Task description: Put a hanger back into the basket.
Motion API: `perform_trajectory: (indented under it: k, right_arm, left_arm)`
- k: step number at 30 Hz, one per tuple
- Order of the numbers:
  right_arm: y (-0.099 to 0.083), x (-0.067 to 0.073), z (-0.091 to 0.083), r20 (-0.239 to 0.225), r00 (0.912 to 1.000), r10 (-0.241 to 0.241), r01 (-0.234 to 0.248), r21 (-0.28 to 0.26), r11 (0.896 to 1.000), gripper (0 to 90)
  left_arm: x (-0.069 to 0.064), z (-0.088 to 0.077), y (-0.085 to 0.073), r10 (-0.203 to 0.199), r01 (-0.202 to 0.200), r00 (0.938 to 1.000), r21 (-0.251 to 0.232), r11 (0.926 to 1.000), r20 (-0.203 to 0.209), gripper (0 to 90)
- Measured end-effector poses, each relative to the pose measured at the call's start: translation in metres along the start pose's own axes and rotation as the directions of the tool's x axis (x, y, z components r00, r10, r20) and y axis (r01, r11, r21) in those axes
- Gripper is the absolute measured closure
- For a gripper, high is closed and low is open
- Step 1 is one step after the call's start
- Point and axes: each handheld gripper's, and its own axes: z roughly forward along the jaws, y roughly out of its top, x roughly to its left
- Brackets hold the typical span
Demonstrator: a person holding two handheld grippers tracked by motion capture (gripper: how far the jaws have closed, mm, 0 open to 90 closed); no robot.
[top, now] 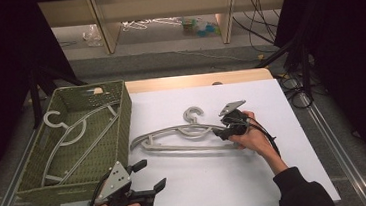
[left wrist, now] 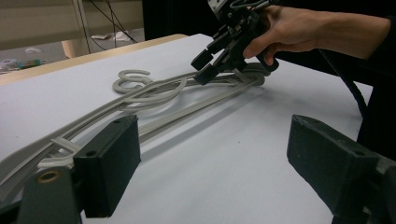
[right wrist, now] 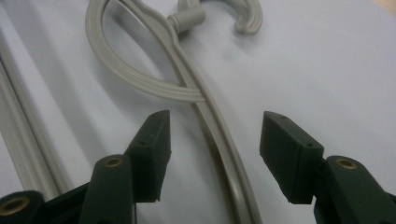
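Worktop [top: 287,174], white: green basket [top: 123,133] at its left already has one hanger in it. A grey hanger [top: 173,131] lies mid-worktop. Step, as judged: grasping.

Right tongs [top: 222,131] straddle the hanger's arm, half-open, pads not pressing. Next: close squarely, lift.

Left tongs [top: 147,174] wide, empty.

Right gripper view alone shows the gap at the pads [right wrist: 152,144].

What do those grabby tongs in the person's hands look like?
Both tongs, left and right, are black with two chunky, blocky jaws. Each carries a grey three-cornered plate on top and trails a black cable. The person's right arm wears a dark sleeve.
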Motion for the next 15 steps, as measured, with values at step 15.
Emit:
perform_trajectory:
  k: [15]
  right_arm:
    - [0.009, -0.001, 0.019, -0.027, 0.9916, -0.126, 0.128, 0.107, 0.986, 66.6]
  left_arm:
    - [0.001, 0.000, 0.000, -0.001, 0.001, 0.9999, -0.011, 0.9999, 0.013, 17.3]
